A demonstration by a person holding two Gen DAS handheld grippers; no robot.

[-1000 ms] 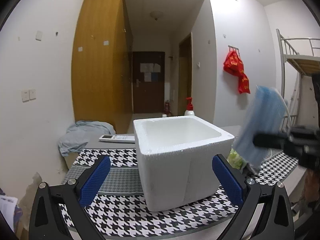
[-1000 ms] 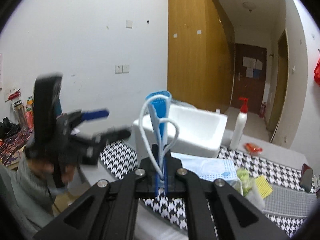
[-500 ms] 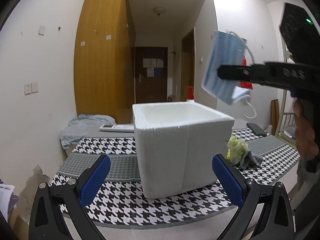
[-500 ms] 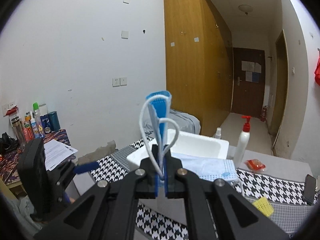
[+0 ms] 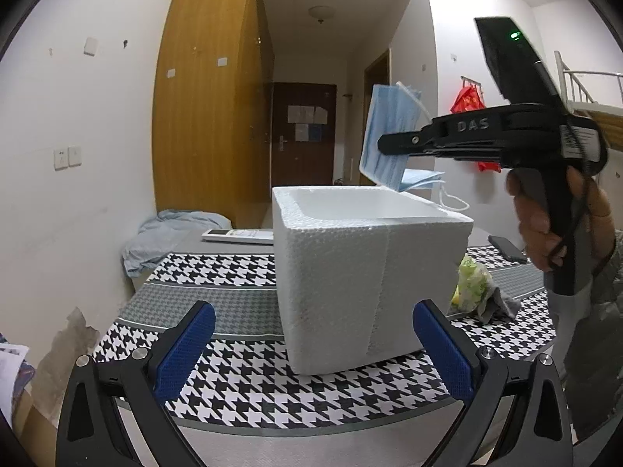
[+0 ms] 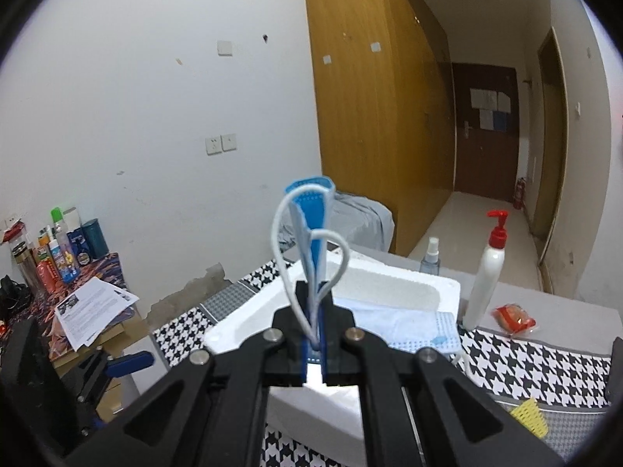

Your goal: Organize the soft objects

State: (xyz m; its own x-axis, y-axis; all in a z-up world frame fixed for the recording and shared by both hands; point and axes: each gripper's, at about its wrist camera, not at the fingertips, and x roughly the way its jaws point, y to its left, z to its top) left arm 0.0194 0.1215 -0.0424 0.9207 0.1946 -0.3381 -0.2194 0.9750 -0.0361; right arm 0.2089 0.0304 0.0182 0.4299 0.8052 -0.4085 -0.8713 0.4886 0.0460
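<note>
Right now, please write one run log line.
right claw: shut on face mask | mask: above foam box | left claw: open

The left black two-finger gripper with blue pads (image 5: 313, 354) fills the bottom of the left wrist frame, its jaws spread wide apart with nothing between them. At right of that frame a hand (image 5: 553, 225) grips the handle of the right black gripper (image 6: 313, 334), whose jaws are clamped together on a blue pleated face mask (image 6: 313, 233)
</note>
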